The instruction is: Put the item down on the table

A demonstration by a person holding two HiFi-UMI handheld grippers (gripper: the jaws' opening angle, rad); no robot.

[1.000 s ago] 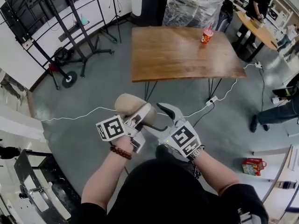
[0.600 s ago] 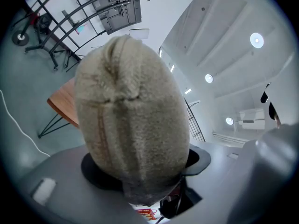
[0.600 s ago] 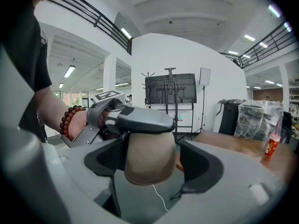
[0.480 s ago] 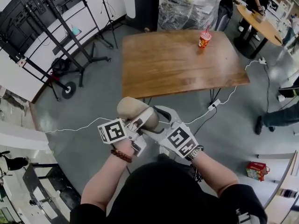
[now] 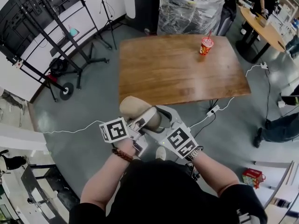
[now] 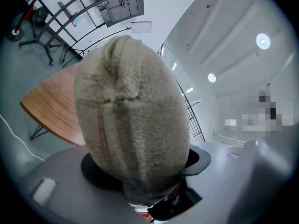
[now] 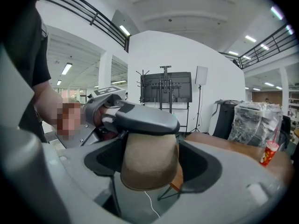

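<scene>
When we look down from the head view, the biggest thing is the brown wooden desk (image 5: 177, 73). It sits at 12 o'clock from our hands, on the grey floor. Behind it, also toward 12 o'clock, stands a big stack wrapped in clear plastic (image 5: 191, 6). At 10 o'clock we see black metal stands (image 5: 44, 24) by the white wall.

Low in the middle are our two claws, close together. The left claw (image 5: 147, 116) is clenched on the fuzzy tan item (image 5: 132, 107). Its jaws press on the item, and in the left gripper view the item fills the space between them. The right claw (image 5: 163, 118) sits at 3 o'clock from the left one. Its jaws are apart, with one end of the item between them and a dark gap on each side, so we call it released.

The item is up in the air by the near edge of the desk, and it does not rest on the desk.

A small red cup with a straw (image 5: 206, 45) stands on the desk at 1 o'clock from us. A thin white cable (image 5: 70, 131) lies on the floor at 9 o'clock.
</scene>
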